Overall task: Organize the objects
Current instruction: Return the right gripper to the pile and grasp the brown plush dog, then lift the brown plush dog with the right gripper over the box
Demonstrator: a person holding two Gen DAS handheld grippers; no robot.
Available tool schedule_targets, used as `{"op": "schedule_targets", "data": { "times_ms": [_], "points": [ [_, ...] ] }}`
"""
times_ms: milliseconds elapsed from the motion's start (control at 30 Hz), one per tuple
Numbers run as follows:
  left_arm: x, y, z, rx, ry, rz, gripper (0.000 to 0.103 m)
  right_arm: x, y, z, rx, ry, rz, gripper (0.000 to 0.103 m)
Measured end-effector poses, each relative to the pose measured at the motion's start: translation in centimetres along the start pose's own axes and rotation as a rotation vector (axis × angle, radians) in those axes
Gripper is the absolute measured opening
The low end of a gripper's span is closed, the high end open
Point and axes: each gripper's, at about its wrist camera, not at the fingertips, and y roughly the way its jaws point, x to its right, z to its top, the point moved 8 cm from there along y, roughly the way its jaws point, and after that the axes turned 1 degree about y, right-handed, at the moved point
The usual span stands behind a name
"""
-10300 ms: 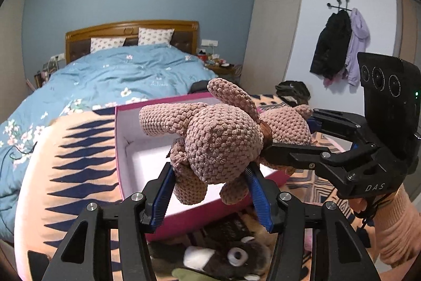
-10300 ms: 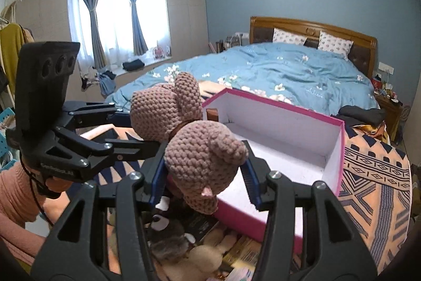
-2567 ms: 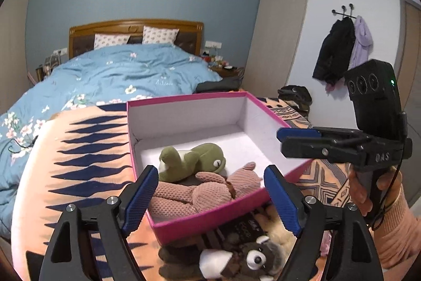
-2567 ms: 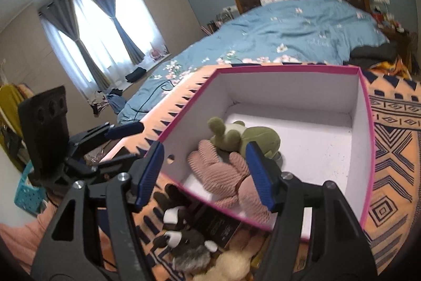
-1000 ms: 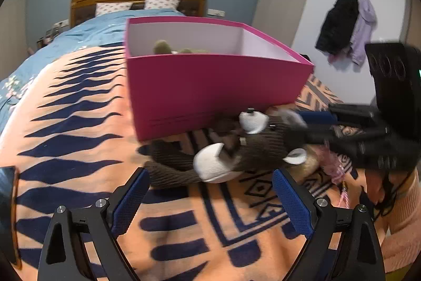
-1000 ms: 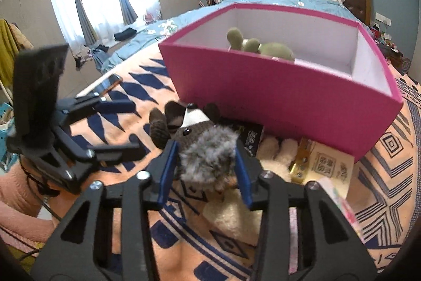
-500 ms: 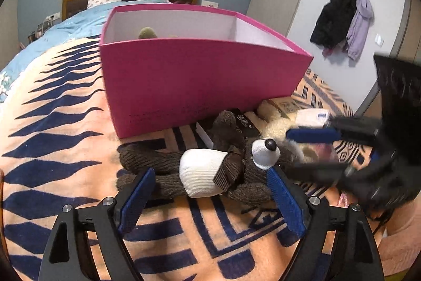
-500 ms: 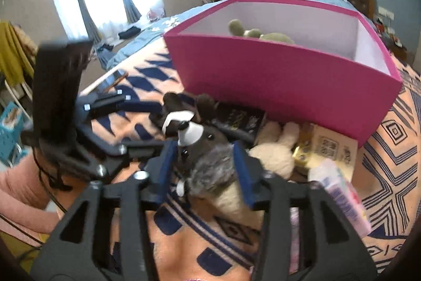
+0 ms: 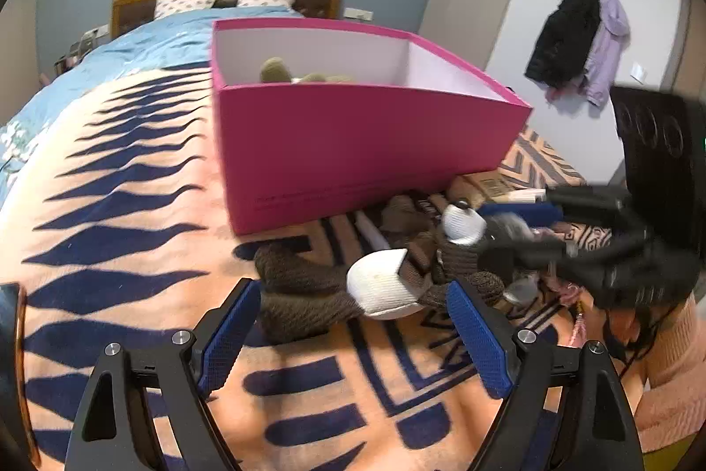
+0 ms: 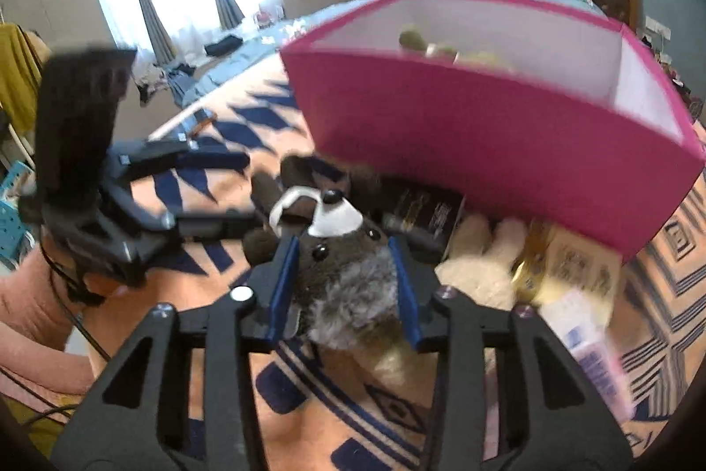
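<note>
Right wrist view: the right gripper (image 10: 344, 290) pinches the furry grey head of a brown stuffed animal (image 10: 335, 250); its jaws have just been closing, with the head between the 2 blue pads. The toy lies on the orange and navy patterned blanket (image 10: 309, 405), just in front of the pink box (image 10: 485, 144). A cream plush toy (image 10: 476, 263) and a black packet (image 10: 423, 215) lie beside it against the box wall. Left wrist view: the left gripper (image 9: 348, 321) has its jaws spread wide, 1 blue pad on each side of the toy's brown legs and white belly (image 9: 379, 285), not pressing. A green plush (image 9: 276, 69) shows over the box rim.
</note>
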Motion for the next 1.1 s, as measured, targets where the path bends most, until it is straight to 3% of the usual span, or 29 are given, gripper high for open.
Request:
{"op": "schedule_targets", "data": {
  "times_ms": [33, 67, 100, 200, 333, 400, 467, 500, 733, 900, 1033, 1100],
  "points": [
    [0.3, 0.0, 0.1, 0.001, 0.012, -0.007, 0.088, 0.2, -0.3, 0.4, 0.007, 0.003, 0.006, 0.033],
    [0.8, 0.2, 0.2, -0.002, 0.029, -0.016, 0.088, 0.3, -0.5, 0.7, 0.011, 0.006, 0.012, 0.012],
    [1.2, 0.4, 0.1, -0.007, 0.047, -0.03, 0.088, 0.6, -0.6, 1.0, 0.006, 0.01, 0.015, 0.007],
    [1.9, 2.0, -0.2, -0.045, 0.074, -0.039, 0.088, 2.3, -0.5, 1.3, -0.003, 0.044, -0.022, 0.007],
    [1.3, 2.1, -0.1, -0.049, 0.04, -0.056, 0.088, 2.0, -1.0, 0.5, 0.003, 0.052, 0.011, 0.01],
    [0.8, 2.0, 0.0, -0.046, 0.03, -0.044, 0.088, 1.0, -1.3, 0.0, 0.009, 0.024, 0.008, 0.027],
    [0.5, 1.8, 0.1, -0.044, 0.019, -0.046, 0.088, -0.3, -1.3, -0.6, 0.01, -0.031, -0.013, 0.056],
    [0.4, 1.8, 0.1, -0.044, 0.012, -0.049, 0.088, -0.5, -1.1, -0.9, 0.005, -0.055, -0.037, 0.058],
    [-0.5, 0.5, 0.4, -0.015, 0.008, -0.025, 0.088, -1.4, 2.4, -2.2, -0.07, -0.12, -0.083, 0.057],
    [-0.5, -0.3, -0.1, -0.018, 0.036, -0.035, 0.088, -0.6, 1.1, -1.1, -0.035, -0.074, -0.029, 0.05],
    [1.5, 0.5, -0.6, -0.048, 0.097, -0.099, 0.088, 0.5, -0.6, 0.0, -0.002, -0.051, -0.009, 0.048],
    [2.6, 1.4, -0.7, -0.065, 0.14, -0.093, 0.088, 1.1, -1.0, 0.4, 0.003, -0.037, -0.011, 0.048]
  ]
}}
